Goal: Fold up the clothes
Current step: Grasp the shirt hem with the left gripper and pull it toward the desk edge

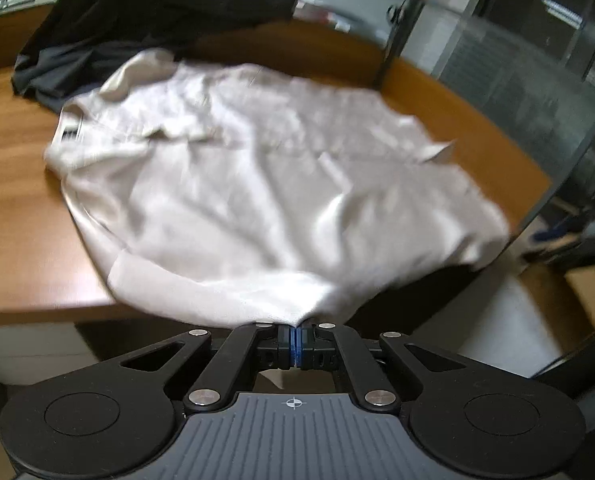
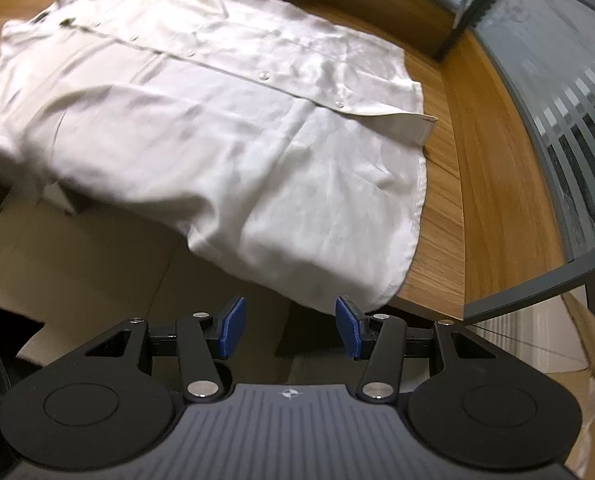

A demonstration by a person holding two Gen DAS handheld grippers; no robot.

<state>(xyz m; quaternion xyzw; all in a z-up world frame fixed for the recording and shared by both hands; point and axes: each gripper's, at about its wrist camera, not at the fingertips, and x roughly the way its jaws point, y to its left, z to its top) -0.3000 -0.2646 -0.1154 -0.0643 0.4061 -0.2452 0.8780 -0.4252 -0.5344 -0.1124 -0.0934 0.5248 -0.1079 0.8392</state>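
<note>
One shirt, pale and buttoned down the front, lies spread face-up on the wooden table, its near hem hanging over the table's edge. No fold is visible yet, so by my judgement nearly all the work remains. A dark garment sits at the far end, untouched. Your left tongs are pressed together on a pinch of the shirt's near edge, angled downward. Your right tongs stand spread with nothing between the pads, pointing steeply down just short of the overhanging hem.
</note>
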